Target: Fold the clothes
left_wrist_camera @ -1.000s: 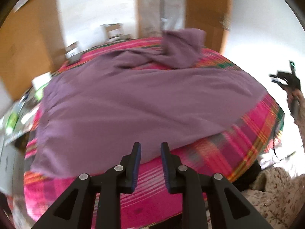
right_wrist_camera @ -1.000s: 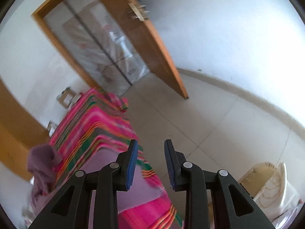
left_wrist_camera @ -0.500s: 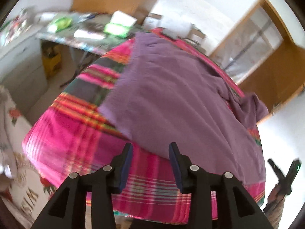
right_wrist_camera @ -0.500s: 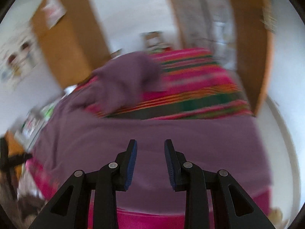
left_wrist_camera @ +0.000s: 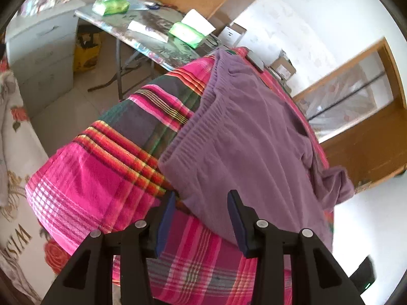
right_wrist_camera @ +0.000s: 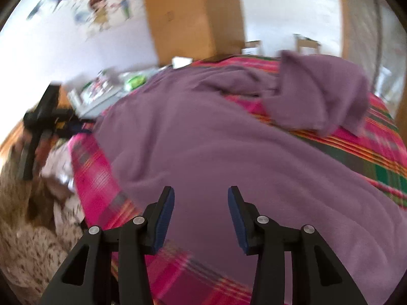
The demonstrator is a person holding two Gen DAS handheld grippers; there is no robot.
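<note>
**A:** Where did the tongs stand relative to the purple garment (left_wrist_camera: 244, 137)?

**B:** Nearest the lens, the left gripper (left_wrist_camera: 202, 218) hovered with its jaws apart and empty, just short of the garment's ribbed hem corner (left_wrist_camera: 173, 156). The right gripper (right_wrist_camera: 201, 216) hung over the garment's near edge (right_wrist_camera: 203, 157), its jaws opening, nothing clamped between them.

**A:** And the garment itself?

**B:** It lay spread flat on the pink plaid cloth (left_wrist_camera: 84, 183) covering the table, its long axis running away from the left gripper toward the far bunched sleeve (left_wrist_camera: 333, 183). From the right gripper it lay ahead and across.

**A:** Which hand was closer?

**B:** Judging by these views, the left, since the hem corner sat directly ahead of its fingers. The right view was blurred, so its exact height over the fabric is uncertain.

**A:** Beyond the garment?

**B:** A cluttered side table (left_wrist_camera: 152, 48), a wooden cabinet (right_wrist_camera: 193, 15) and a door frame (left_wrist_camera: 368, 106).
</note>
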